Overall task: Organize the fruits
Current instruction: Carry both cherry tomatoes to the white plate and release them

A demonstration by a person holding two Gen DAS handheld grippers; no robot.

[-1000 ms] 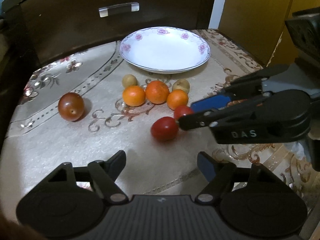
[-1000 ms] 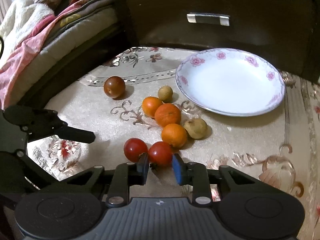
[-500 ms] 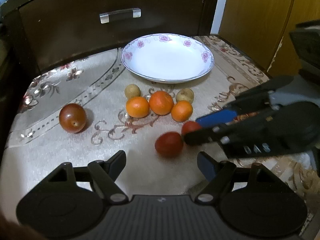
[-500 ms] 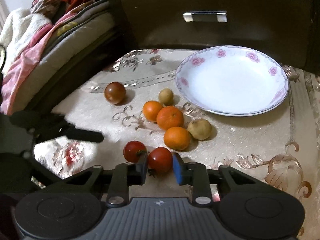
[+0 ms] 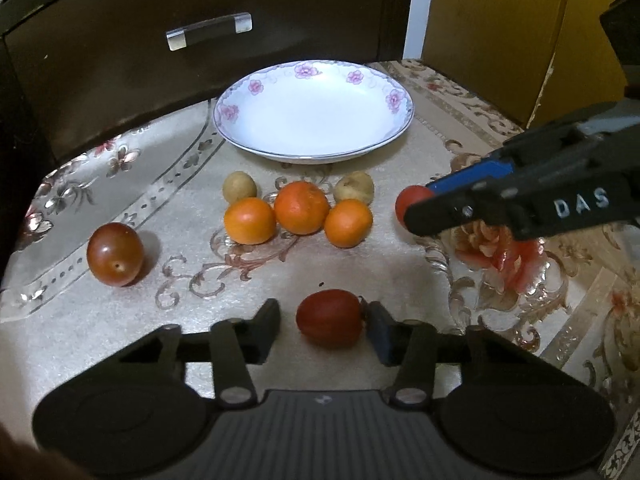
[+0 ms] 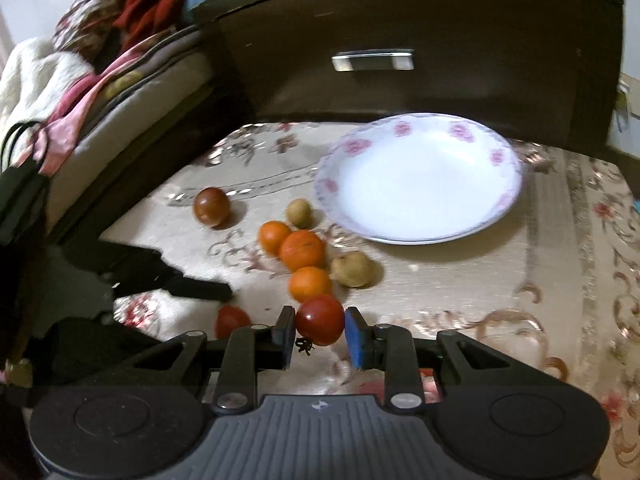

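Note:
My right gripper (image 6: 319,327) is shut on a red tomato (image 6: 320,319) and holds it above the cloth; it shows in the left wrist view (image 5: 420,208) with the tomato (image 5: 408,202) at its tips. My left gripper (image 5: 323,320) is open around a second red tomato (image 5: 330,318) that lies on the cloth; its right finger touches it. Three oranges (image 5: 300,208) and two small brown fruits (image 5: 239,187) lie in front of the empty white flowered plate (image 5: 394,100). A dark red tomato (image 5: 115,254) lies alone at the left.
A dark drawer front with a metal handle (image 5: 208,32) stands right behind the plate. Bedding (image 6: 60,92) lies to the left of the table. A yellow-brown panel (image 5: 492,20) stands at the back right. The patterned cloth (image 5: 500,280) covers the tabletop.
My right gripper has lifted its tomato off the cloth and moved toward the plate. My left gripper has moved forward so the other red tomato sits between its fingers.

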